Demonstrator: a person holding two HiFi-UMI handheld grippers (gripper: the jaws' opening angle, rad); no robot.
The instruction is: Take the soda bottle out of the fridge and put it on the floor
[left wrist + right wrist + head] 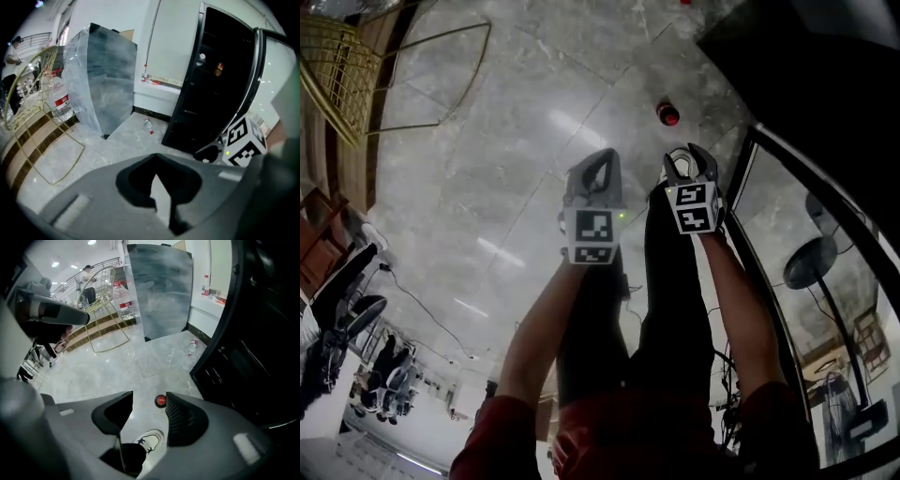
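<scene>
The soda bottle (667, 114), dark with a red cap, stands upright on the grey marble floor just left of the black fridge (825, 84). In the right gripper view its cap (160, 401) shows from above in the gap between the jaws, down on the floor and apart from them. My right gripper (689, 161) is open and holds nothing, hovering near the bottle. My left gripper (598, 169) hangs beside it, its jaws meeting at the tips and empty. The fridge interior (211, 84) is dark, and I cannot make out its contents.
The fridge's glass door (806, 281) stands open at my right. A small clear bottle (148, 125) lies on the floor by the wall. A plastic-wrapped panel (101, 79), a gold wire chair (356, 66) and a large water jug (61, 101) stand to the left. My legs and a white shoe (149, 440) are below.
</scene>
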